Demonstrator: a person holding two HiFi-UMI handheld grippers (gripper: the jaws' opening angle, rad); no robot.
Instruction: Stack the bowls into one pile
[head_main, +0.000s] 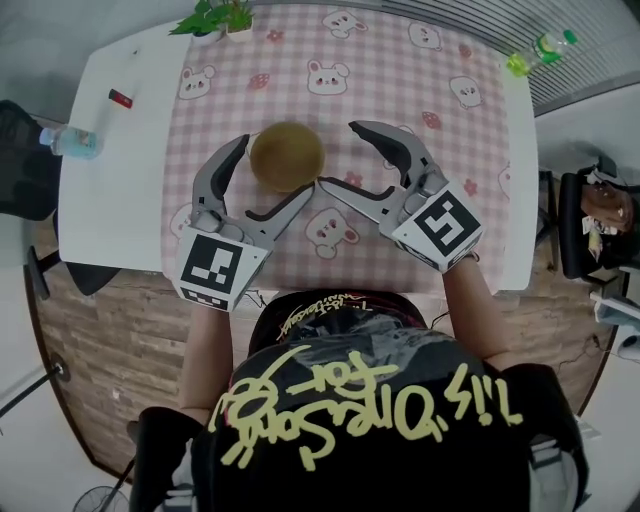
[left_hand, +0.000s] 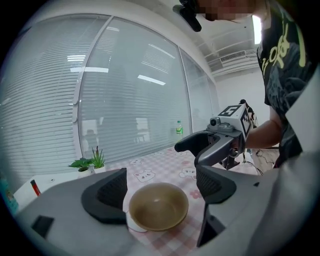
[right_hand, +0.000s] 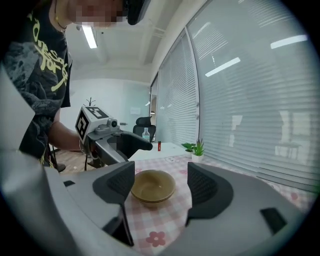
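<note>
Bowls (head_main: 287, 156) look nested in one pile, so your left gripper (head_main: 272, 168) and right gripper (head_main: 340, 157) just flank it, jaws spread wide, empty

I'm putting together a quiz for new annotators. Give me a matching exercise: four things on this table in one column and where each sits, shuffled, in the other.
Things:
1. bowl pile
2. potted plant
3. green bottle
4. small red object

Places, as the head view shows them:
A. far right corner of the table
B. bare white tabletop, left of the checked cloth
C. middle of the cloth
D. far edge, by the cloth's left corner

Pairs: 1-C, 2-D, 3-A, 4-B.
</note>
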